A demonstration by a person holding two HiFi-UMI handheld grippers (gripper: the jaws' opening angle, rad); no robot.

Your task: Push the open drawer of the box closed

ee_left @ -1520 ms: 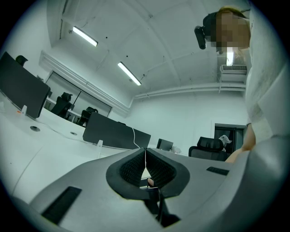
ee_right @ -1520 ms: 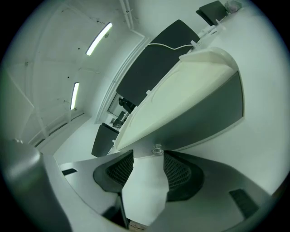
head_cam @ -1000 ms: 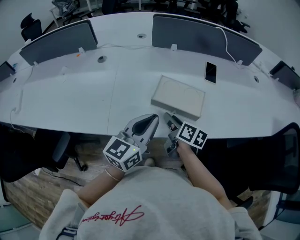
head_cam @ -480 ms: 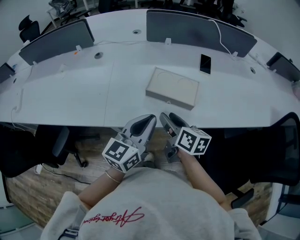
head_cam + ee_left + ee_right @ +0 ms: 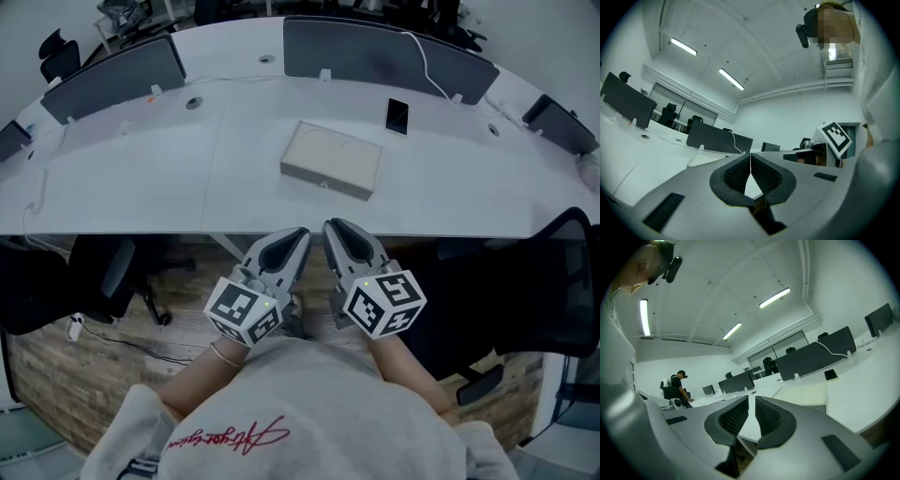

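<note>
CHANGE: right gripper fingers just narrowed to an empty slit, pulled back off white curved table | LEFT: left gripper fingers pressed together, empty | BOX: flat off-white rectangular box mid-table, drawer front flush | STATUS: push judged complete

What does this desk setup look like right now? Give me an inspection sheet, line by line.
Surface: white curved table.
Job's things: box lies flat on the table; no drawer seen sticking out.
Clutter: phone behind the box.
Grippers: left gripper shut, empty; right gripper empty, jaws narrowly apart, having just been closing. Both are short of the table's near edge, apart from the box.
Cables: white cable over the far divider.
Surroundings: office chair at the right, wood floor below.
</note>
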